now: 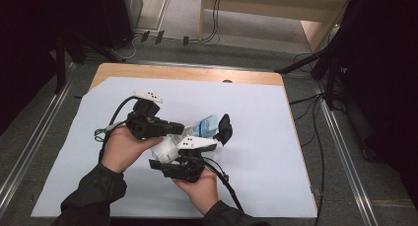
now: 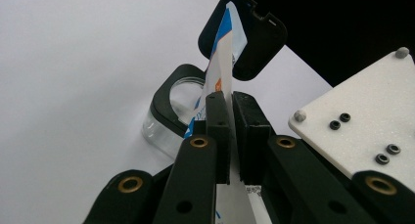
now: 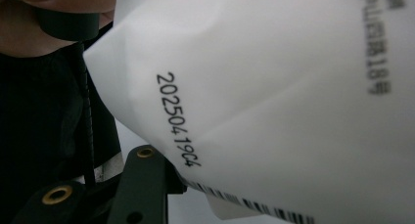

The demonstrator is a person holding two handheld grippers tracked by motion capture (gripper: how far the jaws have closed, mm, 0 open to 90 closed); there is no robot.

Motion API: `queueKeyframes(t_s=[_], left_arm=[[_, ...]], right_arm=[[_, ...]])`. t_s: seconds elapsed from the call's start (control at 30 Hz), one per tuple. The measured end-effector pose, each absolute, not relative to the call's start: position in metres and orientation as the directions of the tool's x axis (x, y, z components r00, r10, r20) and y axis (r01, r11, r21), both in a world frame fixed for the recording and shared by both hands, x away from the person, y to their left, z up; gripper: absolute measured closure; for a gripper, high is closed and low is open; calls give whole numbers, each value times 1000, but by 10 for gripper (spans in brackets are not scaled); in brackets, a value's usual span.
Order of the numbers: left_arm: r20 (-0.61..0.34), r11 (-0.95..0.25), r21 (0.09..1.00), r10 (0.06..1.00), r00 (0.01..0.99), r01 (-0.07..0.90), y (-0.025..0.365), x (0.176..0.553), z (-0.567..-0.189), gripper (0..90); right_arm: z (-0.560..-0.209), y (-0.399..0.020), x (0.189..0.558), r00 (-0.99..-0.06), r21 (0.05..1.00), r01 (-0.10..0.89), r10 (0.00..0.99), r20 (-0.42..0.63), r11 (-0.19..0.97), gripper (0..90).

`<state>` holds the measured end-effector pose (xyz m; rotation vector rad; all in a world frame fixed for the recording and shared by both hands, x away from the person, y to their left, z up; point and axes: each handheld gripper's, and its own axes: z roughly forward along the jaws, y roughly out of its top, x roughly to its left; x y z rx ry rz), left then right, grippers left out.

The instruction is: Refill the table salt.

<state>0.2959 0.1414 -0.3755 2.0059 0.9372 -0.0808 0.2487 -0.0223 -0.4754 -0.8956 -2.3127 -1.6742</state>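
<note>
Item, right gripper view: white plastic packet (image 3: pixel 274 101), close against the lens, printed with a black date code and a barcode along its lower edge; one black finger (image 3: pixel 142 185) of the right gripper (image 1: pixel 165 159) rises at lower left. Whether this gripper presses the packet cannot be told.

Item, left gripper view: left gripper (image 2: pixel 230 136), jaws pressed together on the packet's thin blue-and-white edge (image 2: pixel 220 62), which stands upright between them. Behind it, a black hinged lid (image 2: pixel 254 38) is raised over a clear container with a black rim (image 2: pixel 169 94), resting on the sheet.

Item, high view: both grippers held in a person's hands over the middle of the table (image 1: pixel 187 73), which is covered by a pale sheet (image 1: pixel 256 152); packet (image 1: pixel 204 127) between them, above the sheet.
</note>
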Motion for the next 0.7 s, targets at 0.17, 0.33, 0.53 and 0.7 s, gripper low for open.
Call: queueKeyframes(t_s=[0.17,0.33,0.53,0.7], left_arm=[[-395,-307,702,583,710,643,142,296,-375,867],[-399,-311,697,582,709,647,142,297,-376,855],[-401,-310,701,574,714,643,142,298,-377,833],[-406,-300,707,569,715,640,141,297,-376,816]], right_arm=[[-475,-23,247,-812,820,538,381,442,195,607],[-476,-23,246,-807,817,546,379,453,186,609],[-476,-23,246,-798,809,562,372,474,173,610],[-475,-24,247,-795,809,564,372,478,166,608]])
